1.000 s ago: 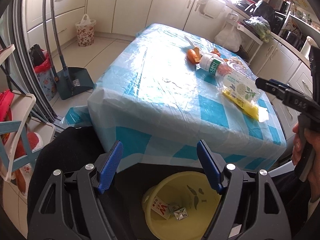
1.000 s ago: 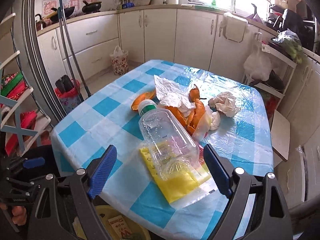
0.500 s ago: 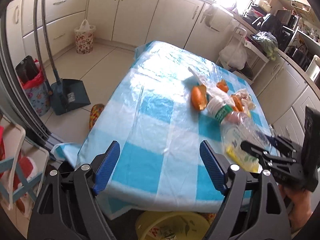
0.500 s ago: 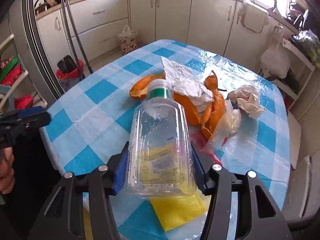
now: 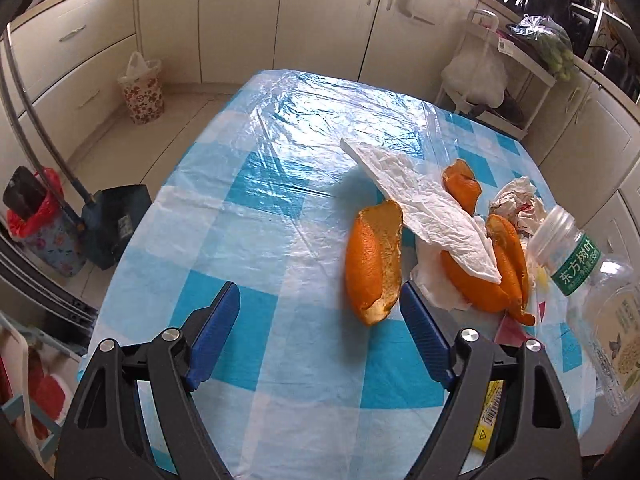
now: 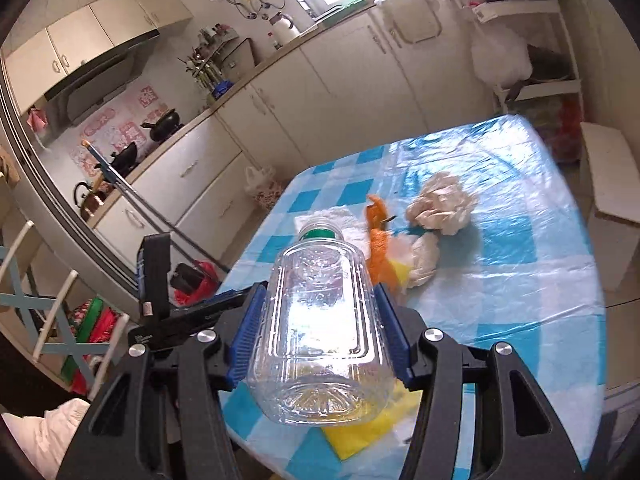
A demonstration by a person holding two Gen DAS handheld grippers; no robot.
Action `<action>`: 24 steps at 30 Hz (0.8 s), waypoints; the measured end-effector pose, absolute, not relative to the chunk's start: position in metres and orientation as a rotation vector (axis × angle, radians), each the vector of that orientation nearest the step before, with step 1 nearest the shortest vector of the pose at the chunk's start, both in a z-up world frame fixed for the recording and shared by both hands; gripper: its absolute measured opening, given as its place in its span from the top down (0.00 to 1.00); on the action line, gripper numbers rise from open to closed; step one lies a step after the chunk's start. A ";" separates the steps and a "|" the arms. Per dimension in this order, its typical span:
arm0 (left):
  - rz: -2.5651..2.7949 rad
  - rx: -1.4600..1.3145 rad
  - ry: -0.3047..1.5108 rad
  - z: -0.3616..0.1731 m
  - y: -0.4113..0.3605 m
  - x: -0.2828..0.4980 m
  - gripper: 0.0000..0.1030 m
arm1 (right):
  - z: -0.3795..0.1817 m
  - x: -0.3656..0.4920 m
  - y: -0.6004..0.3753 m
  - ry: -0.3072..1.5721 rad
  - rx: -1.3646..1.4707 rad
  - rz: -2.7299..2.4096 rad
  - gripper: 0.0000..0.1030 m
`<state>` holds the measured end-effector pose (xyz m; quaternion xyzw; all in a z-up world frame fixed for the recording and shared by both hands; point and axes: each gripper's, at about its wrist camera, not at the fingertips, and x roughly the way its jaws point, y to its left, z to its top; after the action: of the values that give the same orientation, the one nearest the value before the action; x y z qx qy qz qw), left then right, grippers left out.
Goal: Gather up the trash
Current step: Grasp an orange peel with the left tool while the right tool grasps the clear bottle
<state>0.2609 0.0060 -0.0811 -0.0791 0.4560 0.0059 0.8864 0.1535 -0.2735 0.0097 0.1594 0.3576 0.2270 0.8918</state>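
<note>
My right gripper (image 6: 318, 300) is shut on a clear plastic bottle (image 6: 320, 328) with a green neck label, holding it tilted above the checked table (image 6: 520, 280). The same bottle (image 5: 592, 280) shows at the right edge of the left wrist view. My left gripper (image 5: 320, 300) hangs open over the table with nothing between its fingers, and a large orange peel (image 5: 374, 264) lies just ahead of its right finger. Beyond it lie a white tissue (image 5: 432, 204), more peels (image 5: 480, 276) and crumpled paper (image 5: 516, 200). A yellow packet (image 6: 368, 428) lies under the bottle.
The table's near edge is right below both grippers. On the floor to the left stand a floral bin (image 5: 140, 92), a dustpan (image 5: 116, 220) and a red-lined bin (image 5: 36, 216). A rack with a white bag (image 5: 476, 76) stands at the far right; cabinets line the walls.
My right gripper closed on the bottle, lifted it off the table and rolled. My left gripper moved from above the yellow bin forward over the table, up to the orange peels.
</note>
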 end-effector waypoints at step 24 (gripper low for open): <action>-0.085 -0.175 0.860 -0.060 0.023 0.211 0.82 | -0.028 0.154 -0.319 0.850 0.657 0.539 0.47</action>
<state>0.2112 0.0232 -0.0600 -0.0848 0.4162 -0.0412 0.9044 0.1544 -0.3194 -0.0281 0.3092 0.3999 0.2535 0.8247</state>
